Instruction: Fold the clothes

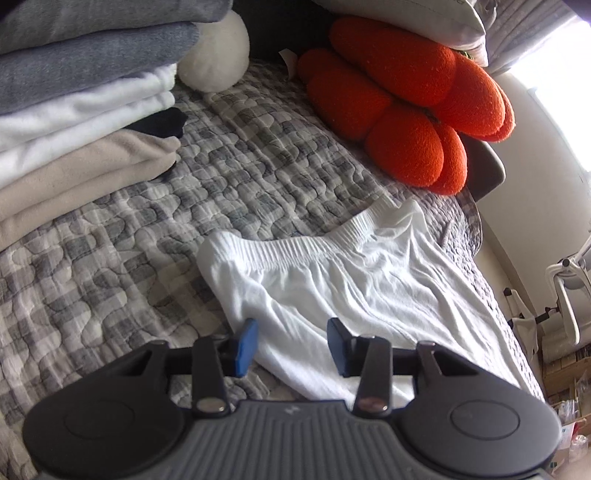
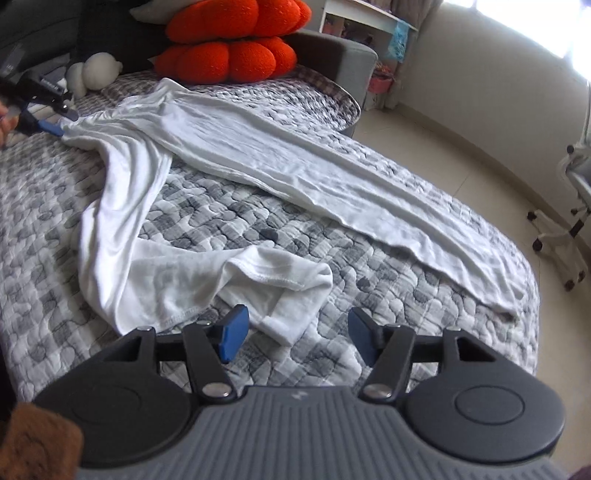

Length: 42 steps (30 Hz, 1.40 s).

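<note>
Both tools, left tool (image 1: 291,341) and right tool (image 2: 293,332), stand apart, empty, over white trousers (image 2: 295,166) ahead. Step: laying flat. Next: grip crumpled leg hem (image 2: 280,291) just ahead.

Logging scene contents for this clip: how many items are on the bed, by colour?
White: 4, the trousers, a round plush and two folded layers in the stack
Grey: 2 folded layers
Beige: 1 folded layer
Orange: 1 lobed cushion
Black: 1 small item
Total: 9
</note>
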Available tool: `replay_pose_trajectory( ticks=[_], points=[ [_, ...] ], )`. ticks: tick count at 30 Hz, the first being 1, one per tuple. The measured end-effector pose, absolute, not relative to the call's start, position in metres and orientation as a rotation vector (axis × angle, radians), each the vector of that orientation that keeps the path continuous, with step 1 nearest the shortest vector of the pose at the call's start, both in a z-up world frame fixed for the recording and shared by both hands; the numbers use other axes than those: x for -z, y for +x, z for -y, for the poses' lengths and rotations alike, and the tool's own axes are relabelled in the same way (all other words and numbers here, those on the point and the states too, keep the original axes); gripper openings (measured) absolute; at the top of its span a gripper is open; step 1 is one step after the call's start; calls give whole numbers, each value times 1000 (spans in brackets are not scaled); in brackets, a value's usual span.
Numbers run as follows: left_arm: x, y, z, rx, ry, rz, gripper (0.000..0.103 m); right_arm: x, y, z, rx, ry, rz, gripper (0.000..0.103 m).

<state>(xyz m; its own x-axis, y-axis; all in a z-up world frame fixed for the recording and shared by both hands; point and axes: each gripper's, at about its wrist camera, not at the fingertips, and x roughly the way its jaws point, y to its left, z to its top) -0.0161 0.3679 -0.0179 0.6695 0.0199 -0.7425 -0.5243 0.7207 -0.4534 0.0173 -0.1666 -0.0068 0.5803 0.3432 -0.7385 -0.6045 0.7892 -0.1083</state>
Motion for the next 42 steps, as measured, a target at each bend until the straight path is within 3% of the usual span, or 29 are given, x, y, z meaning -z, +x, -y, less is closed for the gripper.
replay_pose_trajectory(
  ticks=[1,2,3,4,5,14,17,25,29,31,34,38,42],
  points=[
    [18,-14,-367,-334,-693,-796,17,9,21,167,-572,-344,-792,59],
    [19,-11,-367,-333,-677,-802,4,11,24,167,-576,-316,-813,44],
    [19,-10,-367,-331,-665,-805,0,10,25,166,-575,-312,-818,31],
    [18,-9,-367,-329,-658,-803,0,7,23,162,-571,-329,-808,7],
    [17,-10,-368,-327,-660,-797,0,3,21,160,-556,-342,-793,4],
    [-45,-55,-374,-322,-728,-538,0,-86,-16,241,-344,-17,-543,4],
    [-36,-52,-377,-316,-762,-584,0,-101,-31,281,-267,82,-509,4],
    [-10,-39,-371,-282,-853,-722,2,-47,-19,333,-69,129,-738,1],
    [4,-34,-364,-286,-863,-802,20,-37,-15,327,-110,125,-784,1],
    [9,-34,-365,-297,-879,-819,23,-35,-16,327,-142,147,-793,2],
    [14,-34,-365,-326,-872,-842,30,-28,-17,328,-186,171,-829,15],
    [21,-31,-364,-306,-911,-857,40,-16,-14,324,-187,149,-890,16],
    [19,-26,-355,-301,-855,-864,43,-5,-9,321,-174,127,-942,22]
  ],
)
